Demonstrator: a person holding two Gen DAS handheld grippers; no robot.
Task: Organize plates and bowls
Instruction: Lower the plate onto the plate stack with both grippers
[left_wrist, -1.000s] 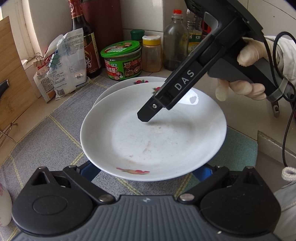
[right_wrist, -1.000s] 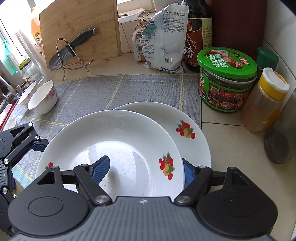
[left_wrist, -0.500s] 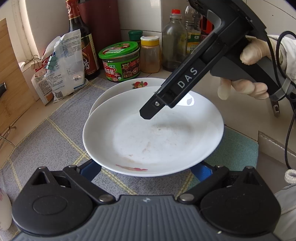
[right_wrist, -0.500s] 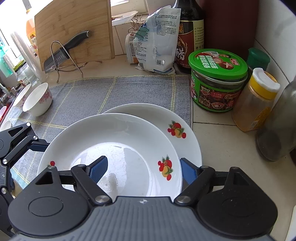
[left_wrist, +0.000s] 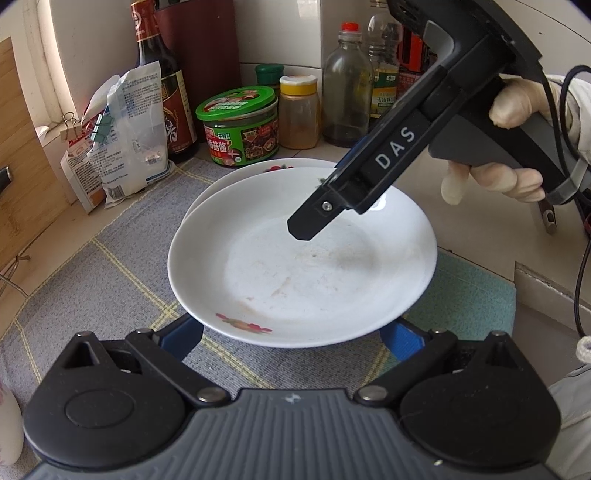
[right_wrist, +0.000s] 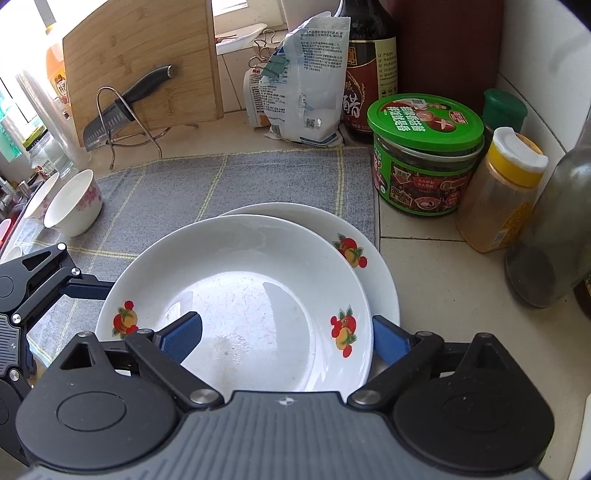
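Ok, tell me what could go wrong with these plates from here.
1. The top plate sits off-centre on the lower plate; as the right gripper jaws open around its rim, it may slide.
2. The lower plate overhangs the mat onto tile, so the stack may rock.
3. The jar stands close; a shove could knock it.

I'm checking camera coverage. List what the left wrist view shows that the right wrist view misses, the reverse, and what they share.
Left wrist only: a gloved hand holding the right hand-held gripper, its jaws opening over the top plate; a red-capped bottle.

Right wrist only: the bamboo cutting board, the knife in its wire rack, a floral bowl.

Both: the two stacked fruit-print plates, the grey cloth, the green-lidded jar, the yellow-capped spice jar.
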